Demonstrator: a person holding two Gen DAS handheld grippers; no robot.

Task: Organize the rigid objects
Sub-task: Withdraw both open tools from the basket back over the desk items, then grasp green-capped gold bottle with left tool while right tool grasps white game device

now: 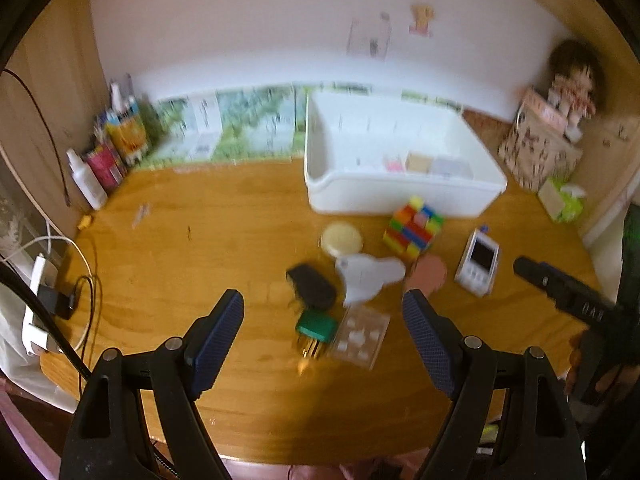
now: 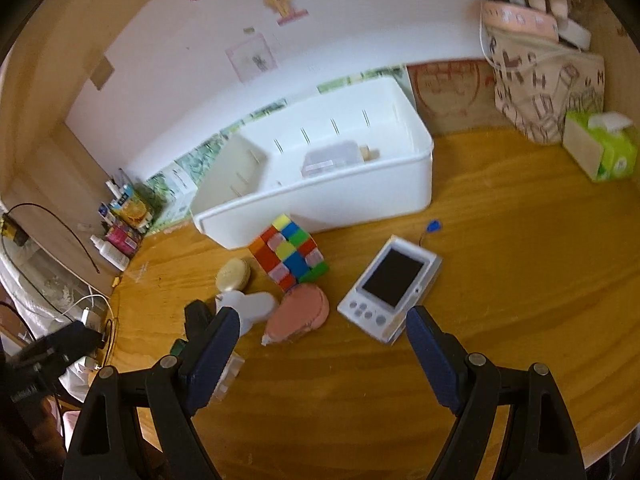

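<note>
The left gripper (image 1: 323, 316) and right gripper (image 2: 323, 330) both hover with jaws apart, empty, since the loose objects lie before the white bin (image 2: 400, 184), probably their destination

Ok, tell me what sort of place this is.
Probably a home desk in a child's room or study: a wooden table against a wall with cartoon stickers, a doll on a box, and a tissue box.
</note>
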